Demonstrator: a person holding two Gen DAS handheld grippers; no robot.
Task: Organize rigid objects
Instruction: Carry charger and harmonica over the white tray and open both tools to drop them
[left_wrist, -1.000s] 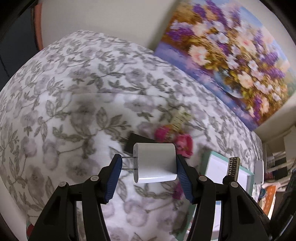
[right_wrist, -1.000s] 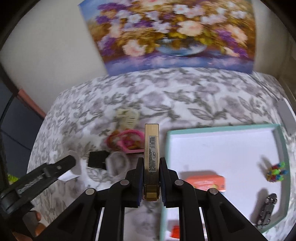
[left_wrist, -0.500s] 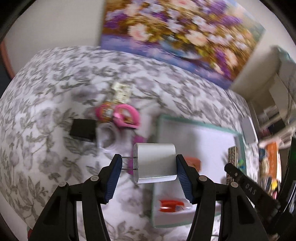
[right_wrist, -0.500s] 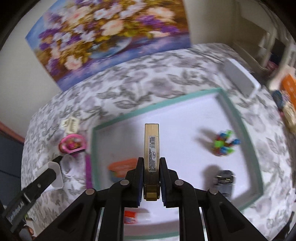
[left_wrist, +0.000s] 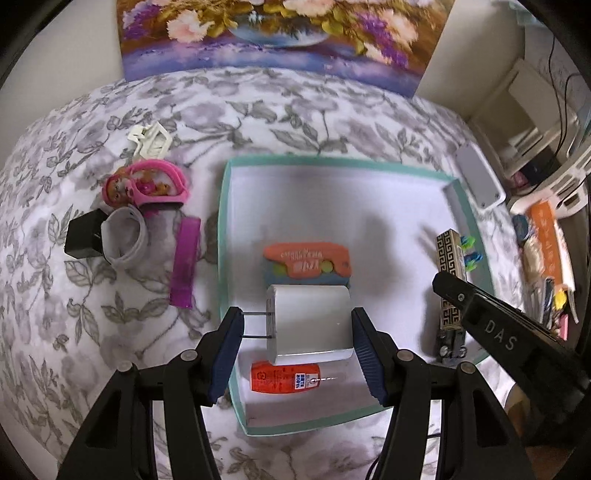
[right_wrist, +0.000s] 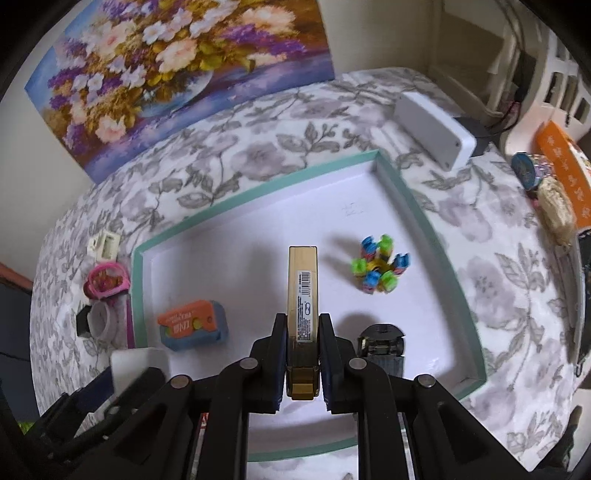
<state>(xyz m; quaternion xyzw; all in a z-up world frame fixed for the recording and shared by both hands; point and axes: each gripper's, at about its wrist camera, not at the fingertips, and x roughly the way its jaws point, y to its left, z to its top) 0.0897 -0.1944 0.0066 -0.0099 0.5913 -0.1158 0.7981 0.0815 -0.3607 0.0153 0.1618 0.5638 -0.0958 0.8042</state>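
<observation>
Floral grey-and-white cloth (left_wrist: 258, 110) over the surface, flower painting (left_wrist: 277, 33) propped on the wall behind, cluttered shelves off to the right. Teal-rimmed tray (left_wrist: 222, 236) sits mid-cloth.

Left gripper (left_wrist: 297, 350): jaws clamped on the white charger (left_wrist: 308, 319), held over the near-left part of the tray. The grip is across the prongs on one side and the flat back on the other. Right gripper (right_wrist: 303, 360): jaws clamped tight on the gold patterned box (right_wrist: 303, 291), over the tray middle, box sticking out well past the pads.

Risks, my read:
- The charger bears on two thin prongs, so contact is small. It could pivot or slip on any jolt and drop onto the orange-red tube (left_wrist: 284, 376) or the orange-and-blue toy (left_wrist: 306, 264) directly below.
- The box is long and gripped near one end. If released high, it likely tips over, possibly onto the toy car (right_wrist: 382, 345) or the colourful block toy (right_wrist: 380, 271).
- Both grippers share the same tray, with the right one close on the left view's right side. A collision is possible if both lower together.
- Still outside the tray: pink watch (left_wrist: 147, 184), grey band (left_wrist: 123, 238), black block (left_wrist: 83, 236), magenta strip (left_wrist: 184, 262), cream clip (left_wrist: 149, 140).

Readable text: "DAS" on the right gripper's body in the left view. Box has a barcode, with print too small to read. Toy and tube lettering isn't legible.
</observation>
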